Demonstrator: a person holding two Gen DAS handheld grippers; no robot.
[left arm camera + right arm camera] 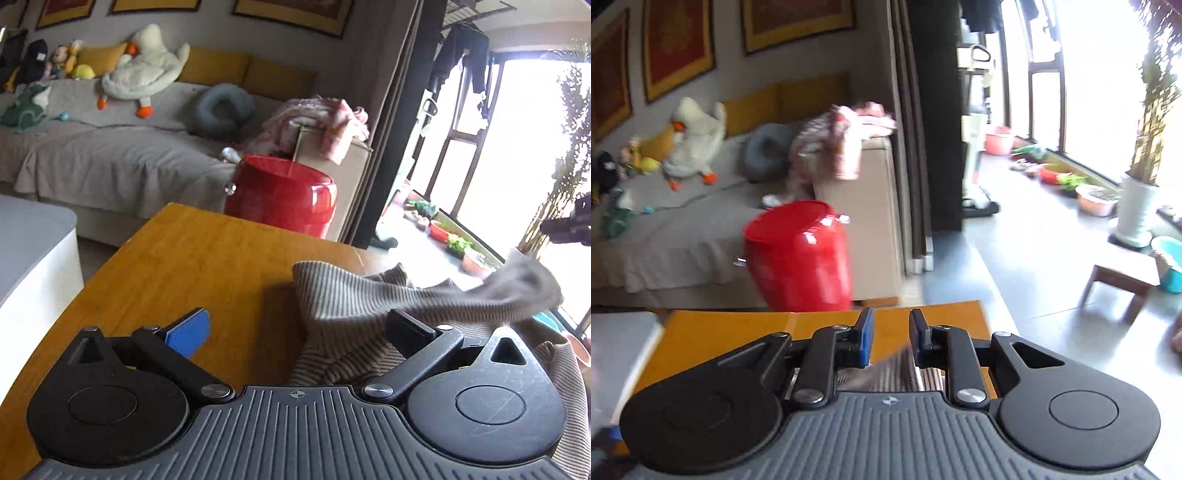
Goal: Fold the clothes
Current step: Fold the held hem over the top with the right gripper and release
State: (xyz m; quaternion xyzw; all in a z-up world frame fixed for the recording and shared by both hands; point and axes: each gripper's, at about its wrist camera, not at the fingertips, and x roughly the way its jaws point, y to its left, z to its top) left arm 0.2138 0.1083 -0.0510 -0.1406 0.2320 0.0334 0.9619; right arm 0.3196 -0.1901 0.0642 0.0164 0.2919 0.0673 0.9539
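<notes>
The left tool (297,328) stands wide, its blue-padded finger (188,332) over bare wood and its black finger (408,328) up against the brown-and-cream striped knit garment (354,295). Nothing lies between the two pads. The garment sits rumpled on the right part of the honey-coloured wooden counter (192,266), and one fold of it lifts away to the right in a blurred tail, rising toward the dark shape of the right tool (only its edge shows at the frame's side in the left wrist view).

In the right wrist view the right tool (891,338) is narrow, with a slim gap between its pads. A striped strip of the same garment (886,373) runs up between the fingers from below, but blur hides whether the pads actually press on it, so I cannot tell if it is gripped or only loosely threaded through.

Beyond the far edge of the counter (738,328) stands a glossy red plastic bucket with metal handle studs (284,192), just in front of a grey-covered sofa (110,155). On the sofa lie a large white plush goose with orange feet (144,66) and a grey ring-shaped neck pillow (223,107). A heap of pink patterned cloth (321,118) hangs over the beige sofa arm.
</notes>
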